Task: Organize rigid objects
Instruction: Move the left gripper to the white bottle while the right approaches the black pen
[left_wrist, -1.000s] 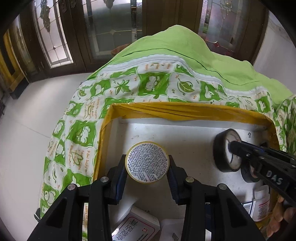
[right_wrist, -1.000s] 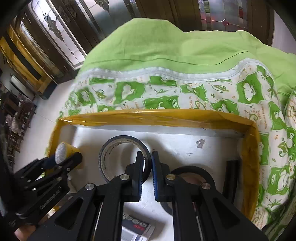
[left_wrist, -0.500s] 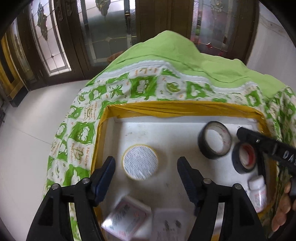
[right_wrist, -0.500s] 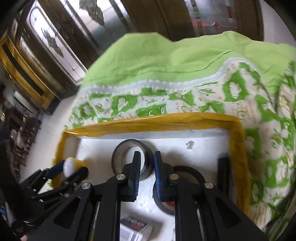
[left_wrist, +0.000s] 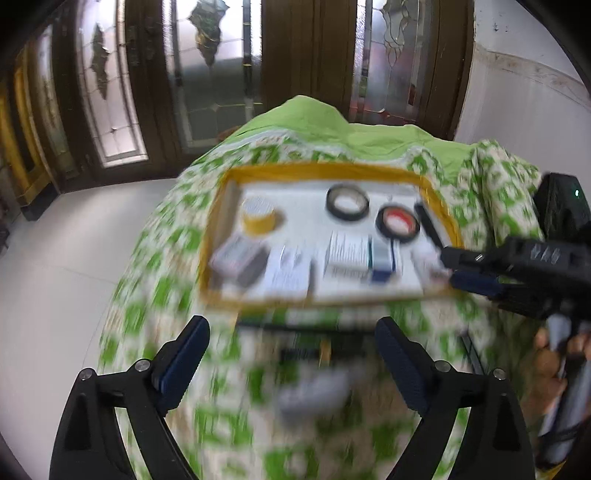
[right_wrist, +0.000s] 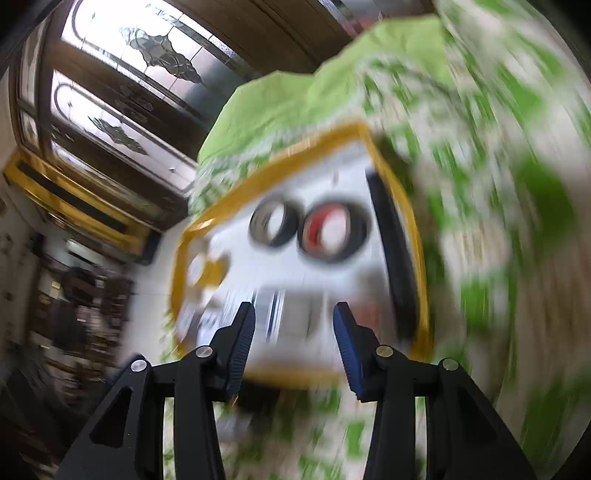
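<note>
My left gripper (left_wrist: 291, 347) and right gripper (right_wrist: 293, 325) both spread, empty, short of the yellow-rimmed tray (left_wrist: 325, 170), inside it a yellow tub (left_wrist: 257, 216), two black tape rolls (left_wrist: 347, 202), blurred boxes (left_wrist: 349, 254)

Tray (left_wrist: 436, 192) packed along its near edge: boxes (left_wrist: 347, 254) sitting side by side. Yellow tub (left_wrist: 258, 216) blocking far-left corner, two tape rolls (left_wrist: 347, 202) crowding far-right. Bare floor showing between tub and rolls.

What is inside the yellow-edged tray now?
In the tray lie a yellow tub, two black tape rolls, a dark bar and several boxes. Blur hides their labels, and the right gripper covers one corner.
</note>
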